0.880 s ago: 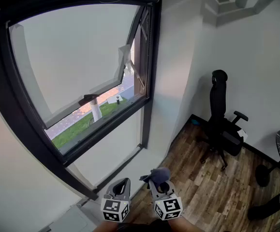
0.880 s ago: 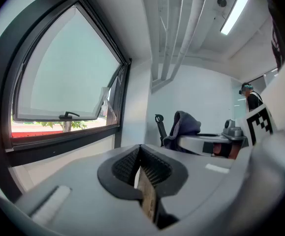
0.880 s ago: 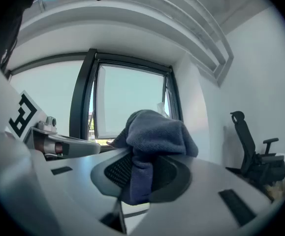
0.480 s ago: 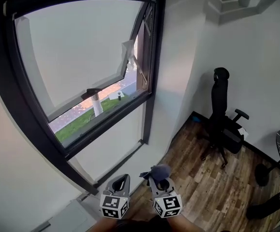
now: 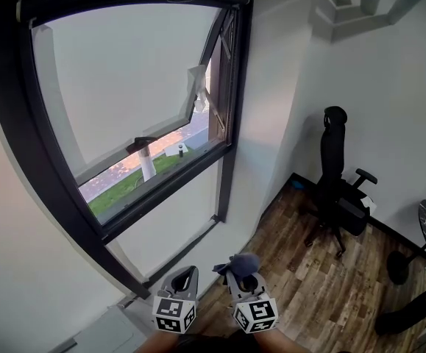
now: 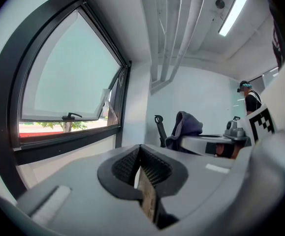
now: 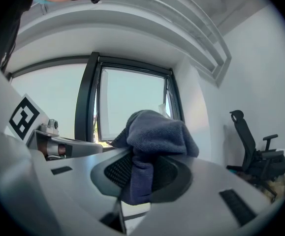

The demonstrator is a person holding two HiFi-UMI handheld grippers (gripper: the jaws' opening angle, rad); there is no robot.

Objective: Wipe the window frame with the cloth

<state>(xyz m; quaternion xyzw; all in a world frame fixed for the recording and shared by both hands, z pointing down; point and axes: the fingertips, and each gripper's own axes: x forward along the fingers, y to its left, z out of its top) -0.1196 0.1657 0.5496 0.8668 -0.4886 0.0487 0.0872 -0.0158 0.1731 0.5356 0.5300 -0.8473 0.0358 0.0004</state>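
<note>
head view: right claw (image 5: 240, 276) clamped on grey-blue cloth (image 5: 243, 262); left claw (image 5: 187, 275) pressed together; both sat low, well below the black window frame (image 5: 161, 190).

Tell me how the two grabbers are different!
The right gripper is clamped on a blue-grey cloth; the left gripper holds nothing. The left gripper's jaws are pressed together, while the right gripper's have cloth between them. Both are grey, carry a marker cube, and sit low, away from the window frame.
</note>
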